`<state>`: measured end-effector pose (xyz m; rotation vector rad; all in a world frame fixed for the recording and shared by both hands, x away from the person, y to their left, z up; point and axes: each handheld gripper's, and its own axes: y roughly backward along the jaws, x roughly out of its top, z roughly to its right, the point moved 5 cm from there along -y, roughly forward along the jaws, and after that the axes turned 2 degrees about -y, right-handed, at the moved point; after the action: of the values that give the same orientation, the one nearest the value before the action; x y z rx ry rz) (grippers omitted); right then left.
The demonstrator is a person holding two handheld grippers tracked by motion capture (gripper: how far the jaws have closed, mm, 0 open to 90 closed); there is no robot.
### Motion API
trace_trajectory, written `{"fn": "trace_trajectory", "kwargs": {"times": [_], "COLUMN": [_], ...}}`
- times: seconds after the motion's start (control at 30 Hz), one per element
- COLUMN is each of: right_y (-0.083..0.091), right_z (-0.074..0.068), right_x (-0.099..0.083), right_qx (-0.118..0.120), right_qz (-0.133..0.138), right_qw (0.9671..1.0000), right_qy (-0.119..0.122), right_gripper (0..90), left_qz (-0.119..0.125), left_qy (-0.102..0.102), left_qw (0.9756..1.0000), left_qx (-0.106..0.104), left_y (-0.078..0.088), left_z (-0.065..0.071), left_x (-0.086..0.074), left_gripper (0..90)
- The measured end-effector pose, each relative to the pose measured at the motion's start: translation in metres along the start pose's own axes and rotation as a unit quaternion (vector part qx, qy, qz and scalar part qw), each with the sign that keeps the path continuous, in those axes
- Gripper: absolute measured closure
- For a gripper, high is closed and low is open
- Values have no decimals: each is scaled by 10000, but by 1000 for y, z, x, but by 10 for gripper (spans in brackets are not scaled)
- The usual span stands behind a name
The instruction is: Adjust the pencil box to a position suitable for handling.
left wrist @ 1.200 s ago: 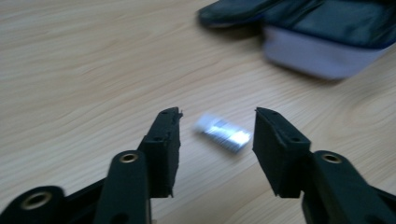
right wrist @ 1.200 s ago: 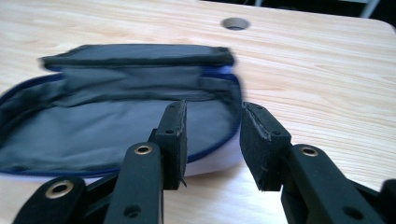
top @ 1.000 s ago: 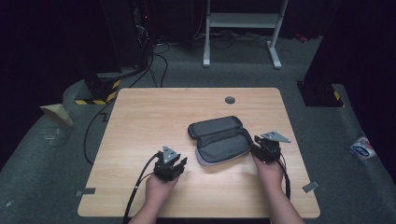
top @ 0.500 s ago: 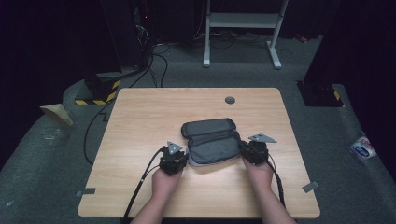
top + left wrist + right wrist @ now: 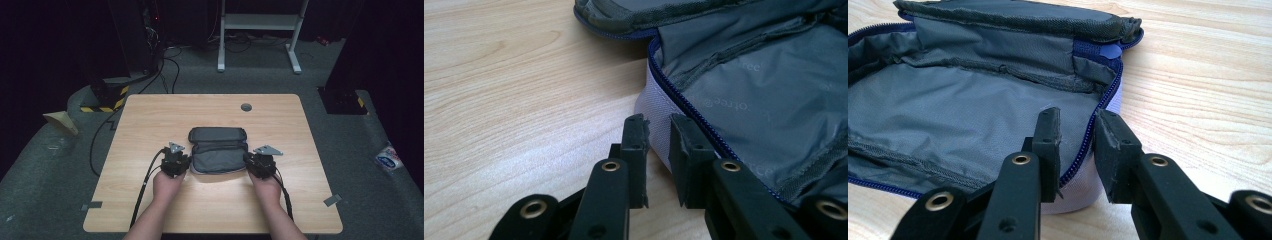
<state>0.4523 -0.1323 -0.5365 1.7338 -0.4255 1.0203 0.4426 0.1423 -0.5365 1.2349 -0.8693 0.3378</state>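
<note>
A grey zip pouch (image 5: pixel 217 150) lies open in the middle of the wooden table (image 5: pixel 150 120), its lid folded back toward the far side. My left gripper (image 5: pixel 174 161) is at its left end. In the left gripper view the jaws (image 5: pixel 658 125) close over the pouch's pale side wall (image 5: pixel 655 107) beside the blue zip. At the right end is my right gripper (image 5: pixel 260 162). Its jaws (image 5: pixel 1075 120) pinch the zip rim, one jaw inside on the grey lining (image 5: pixel 973 100) and one outside.
A round cable hole (image 5: pixel 246 107) sits near the table's far edge. Black cables trail from both grippers off the front edge. On the floor are a yellow-black striped block (image 5: pixel 102 102) at left, a white stand (image 5: pixel 260 25) behind and a packet (image 5: pixel 387 159) at right.
The pouch has been dragged left and turned square to the table by the right gripper. The left gripper has moved in onto its left end.
</note>
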Motion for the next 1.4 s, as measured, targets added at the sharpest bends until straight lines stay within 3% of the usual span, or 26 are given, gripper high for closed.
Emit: {"fn": "trace_trajectory", "kwargs": {"times": [0.2,0.47,0.8,0.97,1.17,1.33,1.4], "right_y": [-6,-6,10,17,38,44,45], "right_z": [4,8,13,13,17,23,27], "right_x": [5,7,12,10,6,-3,-7], "right_qx": [-19,-29,-10,-3,0,-63,-101], "right_qz": [6,47,295,332,495,462,407], "right_qw": [10000,9999,9992,9994,9987,9988,9990], "right_qy": [-73,-159,-253,-87,-127,-116,-124], "right_gripper": [718,695,615,591,548,541,538], "left_qz": [6,34,250,346,371,370,356], "left_qy": [65,6,47,33,39,67,180], "left_qw": [10000,9999,9993,9986,9981,9979,9977], "left_qx": [21,122,288,403,493,519,549], "left_y": [-7,-7,5,14,27,31,34], "left_z": [-3,-4,-14,-16,-22,-25,-30], "left_x": [0,5,-1,-5,-20,-28,-34], "left_gripper": [773,746,666,608,555,528,516]}}
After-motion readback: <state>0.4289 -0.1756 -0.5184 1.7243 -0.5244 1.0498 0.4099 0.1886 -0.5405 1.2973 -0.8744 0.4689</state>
